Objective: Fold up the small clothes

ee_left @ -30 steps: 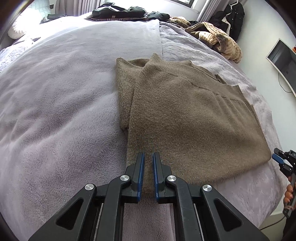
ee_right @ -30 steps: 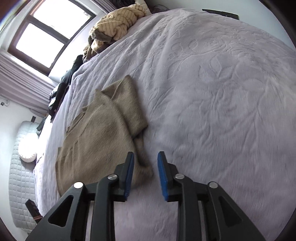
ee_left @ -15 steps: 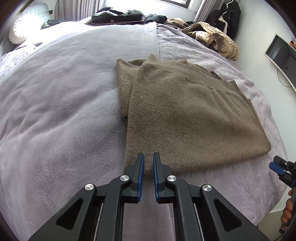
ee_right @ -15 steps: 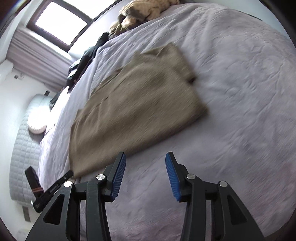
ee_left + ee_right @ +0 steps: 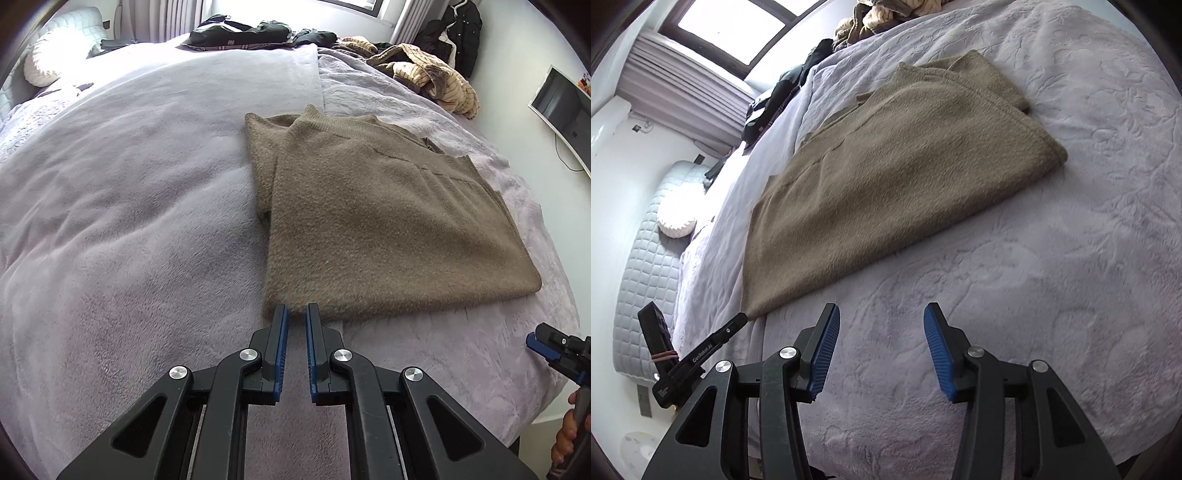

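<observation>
Backed off since earlier, right gripper point(image 5: 879, 347) hangs over bare lilac bedspread point(image 5: 1052, 258), jaws wide apart. Left gripper point(image 5: 294, 334), jaws narrowly apart, empty, sits at near hem of one folded brown knit sweater point(image 5: 388, 221), mid-bed; open bedding all around.

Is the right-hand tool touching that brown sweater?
Apart. The right wrist view shows the right tool open, with bare bedspread between its tips and the sweater.

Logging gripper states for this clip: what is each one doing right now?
Left gripper: jaws narrowly apart at the near corner of the brown sweater; whether it pinches fabric cannot be told.
Right gripper: open, holding nothing, above the bed.
</observation>
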`<state>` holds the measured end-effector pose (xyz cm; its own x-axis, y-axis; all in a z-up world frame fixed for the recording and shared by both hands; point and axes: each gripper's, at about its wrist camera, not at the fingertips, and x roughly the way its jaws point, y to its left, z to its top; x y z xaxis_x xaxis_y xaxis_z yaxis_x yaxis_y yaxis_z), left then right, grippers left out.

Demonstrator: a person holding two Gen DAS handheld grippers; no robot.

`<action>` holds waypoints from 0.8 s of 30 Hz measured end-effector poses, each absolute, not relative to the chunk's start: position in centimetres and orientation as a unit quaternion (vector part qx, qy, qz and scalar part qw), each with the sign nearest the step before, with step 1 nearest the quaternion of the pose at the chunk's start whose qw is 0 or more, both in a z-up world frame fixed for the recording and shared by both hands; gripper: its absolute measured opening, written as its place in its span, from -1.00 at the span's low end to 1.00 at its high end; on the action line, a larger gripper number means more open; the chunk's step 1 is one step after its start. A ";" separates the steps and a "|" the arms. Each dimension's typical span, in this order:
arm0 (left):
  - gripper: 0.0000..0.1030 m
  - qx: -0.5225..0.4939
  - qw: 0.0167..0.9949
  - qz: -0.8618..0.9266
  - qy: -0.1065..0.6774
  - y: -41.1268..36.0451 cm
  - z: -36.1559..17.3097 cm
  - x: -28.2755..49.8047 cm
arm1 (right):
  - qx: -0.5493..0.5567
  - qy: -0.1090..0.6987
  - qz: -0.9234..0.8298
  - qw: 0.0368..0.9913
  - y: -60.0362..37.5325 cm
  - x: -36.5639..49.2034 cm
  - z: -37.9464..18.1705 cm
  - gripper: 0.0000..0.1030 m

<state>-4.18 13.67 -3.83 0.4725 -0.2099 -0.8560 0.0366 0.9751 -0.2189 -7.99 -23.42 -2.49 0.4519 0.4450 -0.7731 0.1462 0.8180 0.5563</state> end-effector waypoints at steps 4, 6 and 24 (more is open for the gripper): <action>-0.79 -0.080 0.854 -0.064 0.511 14.0 -4.0 -4.6 | 0.284 0.517 0.098 0.801 -22.8 -8.1 -2.7 0.03; -0.11 -0.085 0.855 -0.061 0.507 14.4 -4.0 -4.9 | 0.283 0.519 0.101 0.800 -22.4 -8.2 -2.8 0.03; 0.98 -0.112 0.863 -0.024 0.492 16.6 -4.4 -6.2 | 0.274 0.525 0.132 0.795 -18.6 -8.5 -3.0 0.28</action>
